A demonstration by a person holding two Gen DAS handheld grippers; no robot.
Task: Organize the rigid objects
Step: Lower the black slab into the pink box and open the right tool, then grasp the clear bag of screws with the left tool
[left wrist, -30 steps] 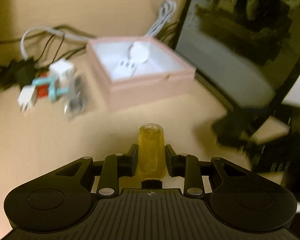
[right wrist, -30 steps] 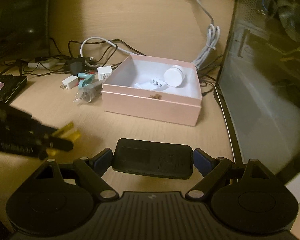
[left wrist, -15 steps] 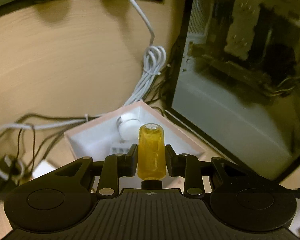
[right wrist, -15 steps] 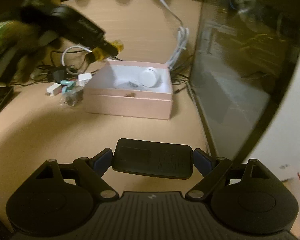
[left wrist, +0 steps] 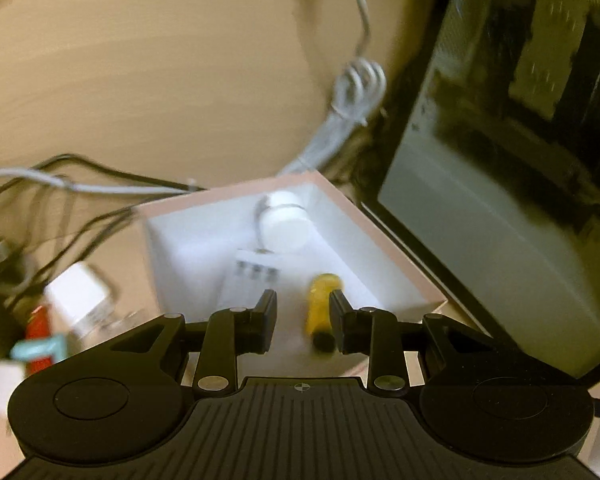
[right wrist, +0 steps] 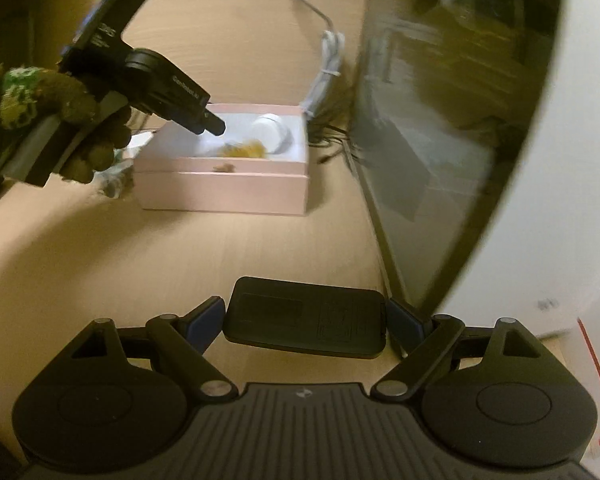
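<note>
Left gripper [left wrist: 303,312]: fingers stand apart over the pink box [left wrist: 384,248], pressing on nothing; a gloved hand [right wrist: 72,128] carries it in the right wrist view.
Yellow handle [left wrist: 320,308]: amber-coloured, with a dark end, lying loose on the white floor of the box; it shows between the left fingers but nearer the right one, and neither pad grips it. In the right wrist view it is a yellow blur inside the box [right wrist: 246,150].
Right gripper [right wrist: 305,318]: fingers spread wide and closed on a flat black device [right wrist: 304,316], held crosswise between the two blue pads, above the wooden surface [right wrist: 180,248] and well short of the box.
Pink box, contents: a white round cap-like piece [left wrist: 286,224] toward the far corner, a white flat part with a row of small slots [left wrist: 256,268] beside the yellow handle.
Left of the box: a white plug adapter [left wrist: 78,296], a teal and red item [left wrist: 40,344], blurred; dark and grey cables [left wrist: 80,184] trail across the surface behind them.
Behind the box: a bundled white cable [left wrist: 352,100].
Right side: a dark glass-sided computer case [left wrist: 520,160] stands just beside the box.
</note>
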